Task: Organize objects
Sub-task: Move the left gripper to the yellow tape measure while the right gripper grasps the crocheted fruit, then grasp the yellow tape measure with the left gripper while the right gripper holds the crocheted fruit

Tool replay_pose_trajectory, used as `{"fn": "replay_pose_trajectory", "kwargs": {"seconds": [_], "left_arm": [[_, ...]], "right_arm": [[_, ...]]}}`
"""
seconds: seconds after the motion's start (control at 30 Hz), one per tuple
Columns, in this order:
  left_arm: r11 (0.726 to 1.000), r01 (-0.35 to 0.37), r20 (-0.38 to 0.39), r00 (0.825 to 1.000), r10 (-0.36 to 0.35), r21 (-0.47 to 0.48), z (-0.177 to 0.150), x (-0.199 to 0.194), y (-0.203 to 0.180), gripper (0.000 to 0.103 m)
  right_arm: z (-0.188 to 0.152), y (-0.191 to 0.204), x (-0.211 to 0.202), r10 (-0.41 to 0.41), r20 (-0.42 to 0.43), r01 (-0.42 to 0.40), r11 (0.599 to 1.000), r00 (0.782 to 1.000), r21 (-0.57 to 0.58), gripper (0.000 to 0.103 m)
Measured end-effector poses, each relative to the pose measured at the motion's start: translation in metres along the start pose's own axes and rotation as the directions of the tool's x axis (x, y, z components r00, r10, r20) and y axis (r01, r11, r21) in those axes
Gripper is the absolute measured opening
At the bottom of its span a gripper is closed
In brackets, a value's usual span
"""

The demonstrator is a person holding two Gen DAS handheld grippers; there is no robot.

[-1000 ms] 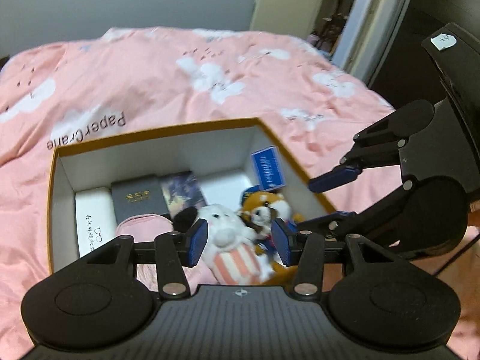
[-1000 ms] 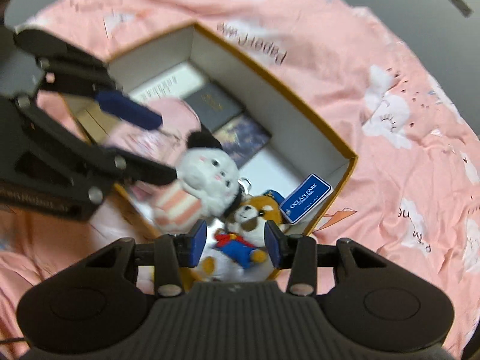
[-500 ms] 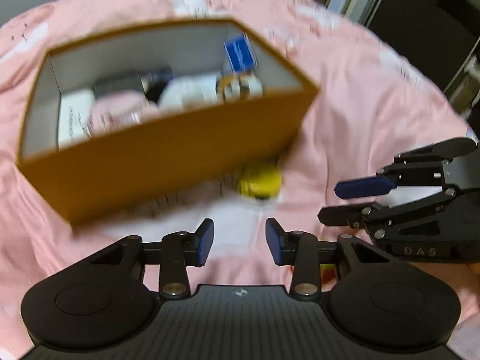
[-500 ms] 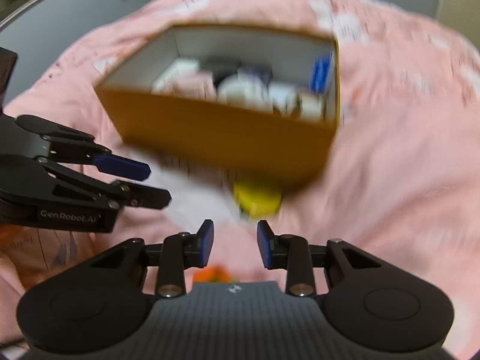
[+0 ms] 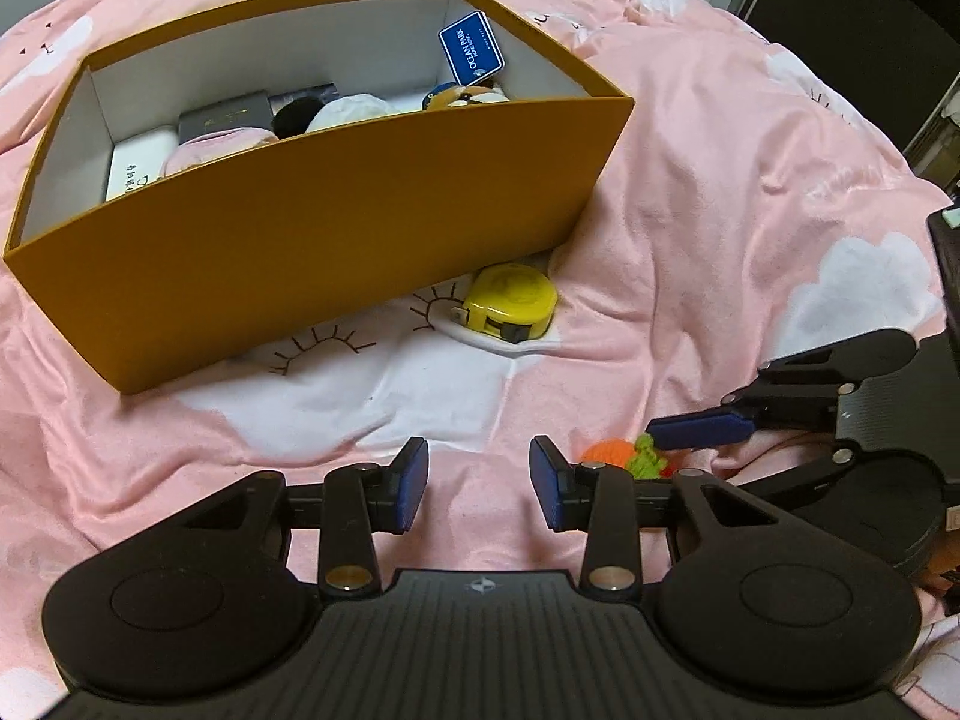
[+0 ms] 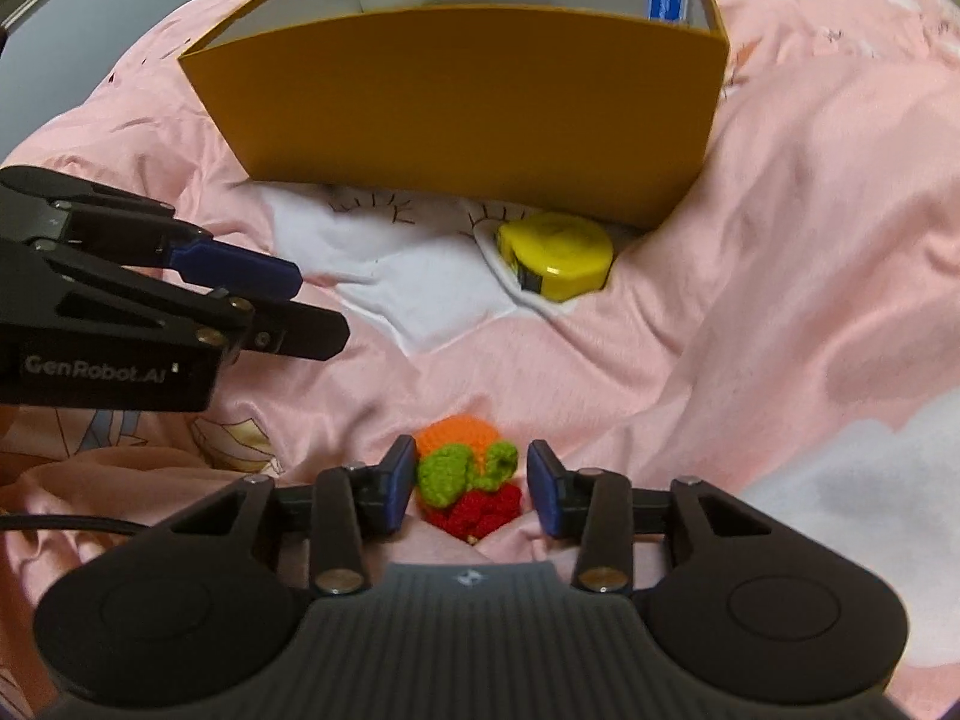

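An orange cardboard box (image 5: 360, 228) (image 6: 468, 102) stands on the pink bedspread. It holds plush toys, a blue card (image 5: 472, 51) and small flat boxes. A yellow tape measure (image 5: 510, 300) (image 6: 558, 255) lies against its front wall. A knitted toy (image 6: 465, 474) (image 5: 606, 453) in orange, green and red lies nearer. My right gripper (image 6: 471, 483) (image 5: 690, 450) straddles it. Its jaws are opening, with a gap between the toy and the right pad. My left gripper (image 5: 480, 483) (image 6: 312, 306) hovers open over bare bedspread, nothing between its fingers.
The bedspread (image 5: 720, 210) is soft and wrinkled, with white cloud prints. A dark doorway (image 5: 840, 30) and dark furniture lie beyond its far right edge. A cable (image 6: 60, 525) trails at the lower left of the right wrist view.
Both grippers have left the inside of the box and come down in front of it. The left jaws have narrowed. The right gripper now straddles the knitted toy.
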State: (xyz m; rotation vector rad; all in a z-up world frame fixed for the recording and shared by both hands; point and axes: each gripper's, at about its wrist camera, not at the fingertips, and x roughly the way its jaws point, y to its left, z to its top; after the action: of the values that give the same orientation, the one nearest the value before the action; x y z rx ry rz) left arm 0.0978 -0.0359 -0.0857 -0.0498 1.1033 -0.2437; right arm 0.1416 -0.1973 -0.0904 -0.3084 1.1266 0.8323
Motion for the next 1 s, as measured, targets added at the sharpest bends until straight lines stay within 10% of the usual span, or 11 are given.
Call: {"fn": "replay_pose_trajectory", "kwargs": {"seconds": [0.4, 0.67, 1.0], "left_arm": [[0.997, 0.043, 0.019, 0.999, -0.042, -0.07, 0.013, 0.009, 0.008, 0.044], [0.986, 0.001, 0.151, 0.988, -0.026, 0.164, 0.034, 0.027, -0.016, 0.061], [0.959, -0.059, 0.13, 0.991, 0.023, 0.276, 0.045, 0.08, -0.031, 0.066]], "right_arm": [[-0.01, -0.012, -0.007, 0.032, 0.007, -0.032, 0.999, 0.999, 0.0, 0.04], [0.022, -0.052, -0.039, -0.078, 0.173, 0.063, 0.994, 0.982, 0.087, 0.04], [0.03, -0.099, -0.002, -0.062, 0.154, 0.028, 0.977, 0.986, 0.211, 0.04]]}}
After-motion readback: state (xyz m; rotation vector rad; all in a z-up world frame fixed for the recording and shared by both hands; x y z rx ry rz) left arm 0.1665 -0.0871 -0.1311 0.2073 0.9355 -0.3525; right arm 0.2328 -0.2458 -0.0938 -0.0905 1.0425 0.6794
